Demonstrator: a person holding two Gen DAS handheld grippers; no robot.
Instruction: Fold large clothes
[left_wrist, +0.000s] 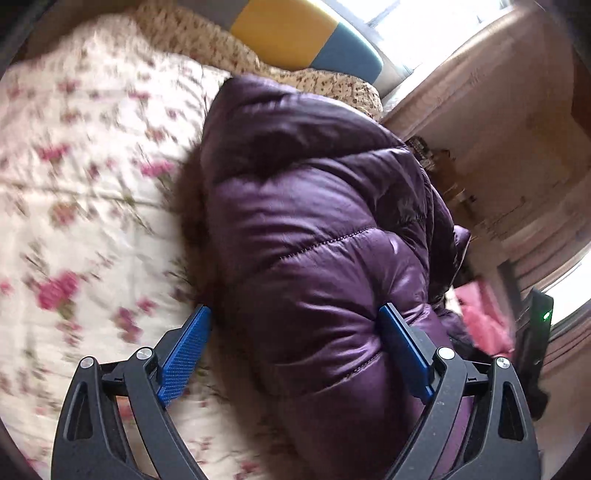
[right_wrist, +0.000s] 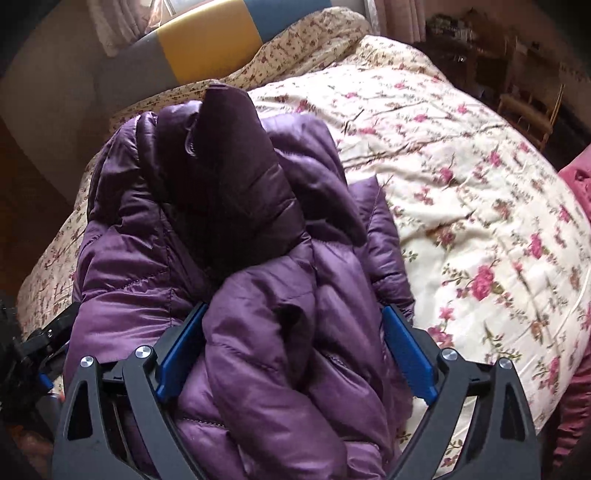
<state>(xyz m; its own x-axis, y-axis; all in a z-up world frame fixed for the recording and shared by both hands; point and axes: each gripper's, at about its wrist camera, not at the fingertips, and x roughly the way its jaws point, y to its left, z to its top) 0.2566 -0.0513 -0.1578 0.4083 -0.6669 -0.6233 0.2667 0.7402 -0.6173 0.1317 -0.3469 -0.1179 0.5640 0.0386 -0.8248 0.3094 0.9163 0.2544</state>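
A bulky, glossy purple quilted down jacket (right_wrist: 229, 229) is seen bunched on the cream floral-printed quilt (right_wrist: 480, 206). The left gripper (left_wrist: 295, 332) and right gripper (right_wrist: 293, 328) are spread wide, straddling its near folds without pinching.

No readable text, label or number anywhere.

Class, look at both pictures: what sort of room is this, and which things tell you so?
Most likely a bedroom: a bed with a flowered quilt, a padded headboard and a curtained window.
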